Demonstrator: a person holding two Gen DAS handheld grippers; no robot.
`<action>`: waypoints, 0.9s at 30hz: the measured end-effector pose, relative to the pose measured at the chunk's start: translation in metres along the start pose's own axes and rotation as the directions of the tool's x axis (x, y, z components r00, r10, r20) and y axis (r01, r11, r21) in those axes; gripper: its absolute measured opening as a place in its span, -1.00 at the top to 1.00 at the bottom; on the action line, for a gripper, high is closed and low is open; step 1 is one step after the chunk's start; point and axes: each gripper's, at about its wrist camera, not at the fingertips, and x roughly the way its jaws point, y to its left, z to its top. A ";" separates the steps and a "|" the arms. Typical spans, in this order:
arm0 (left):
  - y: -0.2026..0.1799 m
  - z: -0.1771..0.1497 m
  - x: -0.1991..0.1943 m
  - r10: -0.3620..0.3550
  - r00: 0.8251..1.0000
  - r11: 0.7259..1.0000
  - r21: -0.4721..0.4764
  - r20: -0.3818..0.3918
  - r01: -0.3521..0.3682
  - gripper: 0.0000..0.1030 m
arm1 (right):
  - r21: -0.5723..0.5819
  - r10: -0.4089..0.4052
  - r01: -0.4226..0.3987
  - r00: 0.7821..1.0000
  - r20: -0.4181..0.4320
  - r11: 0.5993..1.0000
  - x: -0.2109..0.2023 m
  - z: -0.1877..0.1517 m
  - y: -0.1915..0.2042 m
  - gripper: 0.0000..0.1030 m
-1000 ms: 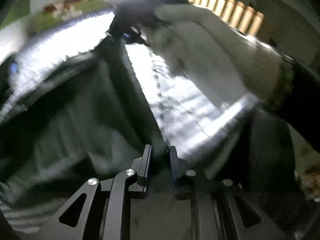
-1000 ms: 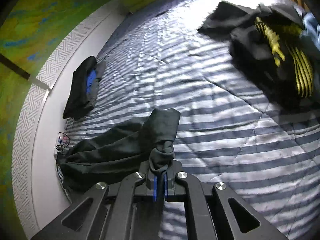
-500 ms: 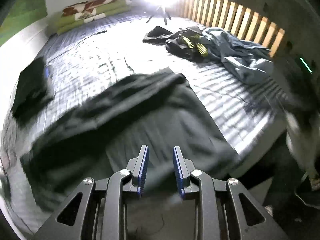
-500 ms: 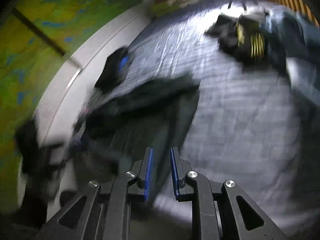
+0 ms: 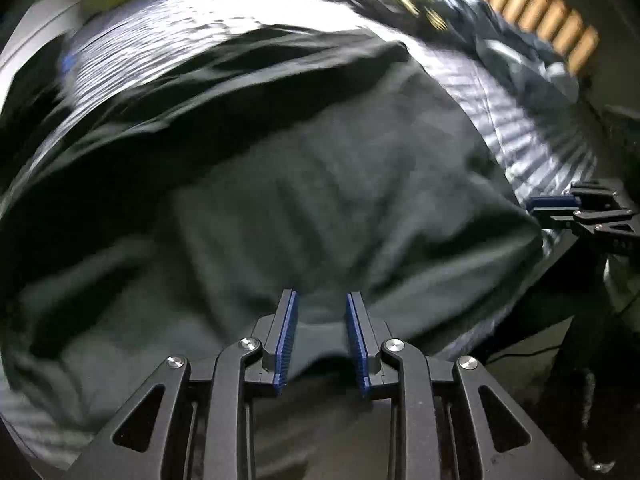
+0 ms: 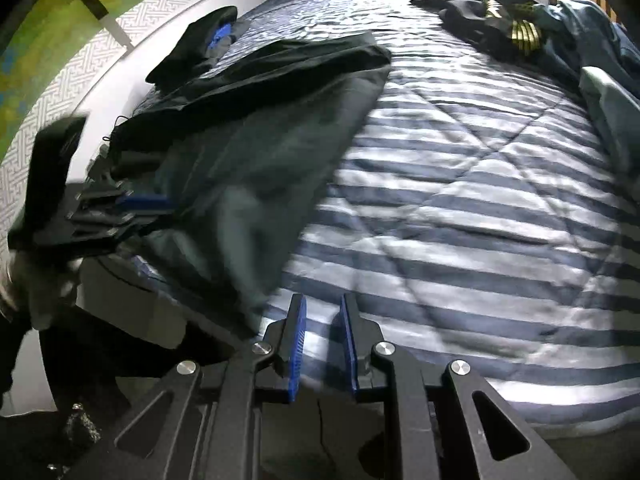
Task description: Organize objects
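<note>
Dark garment [image 6: 248,152] lies spread on the striped quilt [image 6: 460,208], its hem at the near bed edge. Left gripper [image 5: 320,336] opening, fabric edge between the blue pads without contact. Right gripper [image 6: 322,344] apart, empty, over bare quilt beside the hem.

bare striped quilt [image 6: 460,216] lies between dark garment [image 6: 256,136] and clothes heap [image 6: 520,28].

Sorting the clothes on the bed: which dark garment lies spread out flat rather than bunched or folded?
The large dark garment spread near the bed's edge. The small folded one and the yellow-striped heap lie farther back.
</note>
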 end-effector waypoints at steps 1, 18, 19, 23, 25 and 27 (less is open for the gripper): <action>0.008 -0.002 -0.006 0.006 1.000 0.999 -0.034 0.013 -0.006 0.42 | -0.005 0.012 -0.012 1.000 0.003 1.000 -0.006 0.003 -0.002 0.67; 0.206 0.008 -0.054 0.318 0.948 0.889 -0.351 0.011 -0.294 0.28 | 0.142 0.013 -0.027 0.995 0.100 0.989 0.051 0.176 -0.018 0.67; 0.202 0.010 -0.060 0.345 0.939 0.889 -0.329 0.022 -0.319 0.28 | 0.172 0.013 -0.033 0.993 0.119 0.984 0.048 0.183 -0.028 0.67; 0.184 0.031 -0.086 0.291 0.953 0.920 -0.299 0.088 -0.253 -0.01 | 0.252 0.072 -0.117 0.981 0.181 0.961 0.042 0.199 -0.055 0.38; 0.167 0.050 -0.090 0.281 0.954 0.939 -0.236 0.110 -0.249 -0.14 | 0.274 0.115 -0.163 0.976 0.183 0.948 0.051 0.204 -0.058 0.31; 0.143 0.077 -0.091 0.255 0.957 0.958 -0.169 0.142 -0.230 -0.16 | 0.257 0.092 -0.136 0.980 0.177 0.957 0.059 0.211 -0.051 0.31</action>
